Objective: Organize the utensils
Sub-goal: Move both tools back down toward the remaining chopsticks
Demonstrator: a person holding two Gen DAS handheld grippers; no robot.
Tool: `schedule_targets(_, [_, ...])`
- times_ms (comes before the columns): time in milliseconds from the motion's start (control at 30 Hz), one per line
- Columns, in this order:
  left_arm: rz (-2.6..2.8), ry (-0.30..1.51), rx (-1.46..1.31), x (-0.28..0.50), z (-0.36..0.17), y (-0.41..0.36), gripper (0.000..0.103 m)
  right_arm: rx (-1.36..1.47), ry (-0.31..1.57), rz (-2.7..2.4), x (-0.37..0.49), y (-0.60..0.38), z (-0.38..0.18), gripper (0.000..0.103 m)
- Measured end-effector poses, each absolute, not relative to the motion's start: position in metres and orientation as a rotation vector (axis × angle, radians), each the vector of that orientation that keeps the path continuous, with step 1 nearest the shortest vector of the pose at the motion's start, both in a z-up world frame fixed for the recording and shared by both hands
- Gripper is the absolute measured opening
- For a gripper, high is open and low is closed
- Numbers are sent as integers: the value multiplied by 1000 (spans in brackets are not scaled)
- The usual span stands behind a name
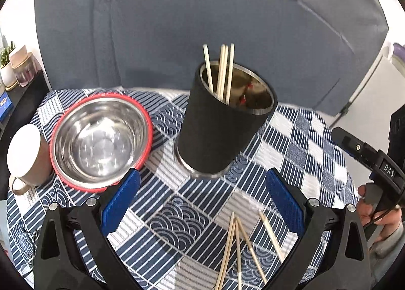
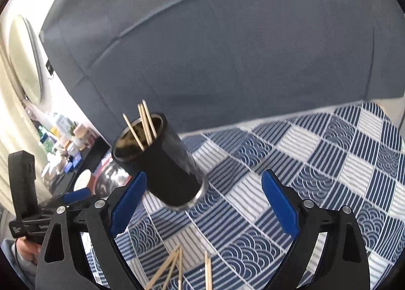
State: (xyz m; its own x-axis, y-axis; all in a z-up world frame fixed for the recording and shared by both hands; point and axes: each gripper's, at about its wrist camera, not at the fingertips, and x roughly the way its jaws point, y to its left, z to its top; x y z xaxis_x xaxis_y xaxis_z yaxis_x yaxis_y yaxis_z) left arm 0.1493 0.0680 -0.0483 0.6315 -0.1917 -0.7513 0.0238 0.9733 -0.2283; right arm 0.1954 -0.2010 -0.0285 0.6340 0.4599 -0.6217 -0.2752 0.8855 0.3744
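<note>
1. Chopsticks [image 1: 236, 247] lie loose on the blue-and-white patterned tablecloth [image 1: 298, 138], nearest the cameras and just below the fingertips; they are pale, thin wooden sticks, their long axes running roughly away from the viewer and fanning apart a little.
2. The left gripper [image 1: 202, 198] stands wide apart with nothing between its blue-padded fingers [image 1: 121, 204], hovering above the cloth.
3. The right gripper [image 2: 202, 204] is likewise spread wide and holds nothing; the same loose chopsticks [image 2: 174, 269] show at the bottom edge of its view.
4. Beyond the fingers stands a black cylindrical holder [image 1: 222, 122] with a steel lining and steel base rim, upright on the cloth. Four chopsticks [image 1: 222, 72] stand in it, ends pointing up and leaning slightly against the rim.
5. The right wrist view shows the holder [image 2: 162, 163] close to its left finger.
6. Only the left wrist view shows clearly a steel bowl with a red rim [image 1: 101, 138] left of the holder, and a beige mug [image 1: 25, 158] touching the bowl's far left side; the right wrist view catches only slivers of them.
7. Farthest back hangs a grey-blue backdrop [image 1: 202, 11].
</note>
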Motion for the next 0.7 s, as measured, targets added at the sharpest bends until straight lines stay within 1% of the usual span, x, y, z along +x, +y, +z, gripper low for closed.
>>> schedule_targets(333, [-146,989,-161,136,-89,51,97,243,878,387,181,-211,-67,88])
schedule_targets(700, [-149,1100,-129,125,-134,42,97,137,979,381,160,-209,-104,88])
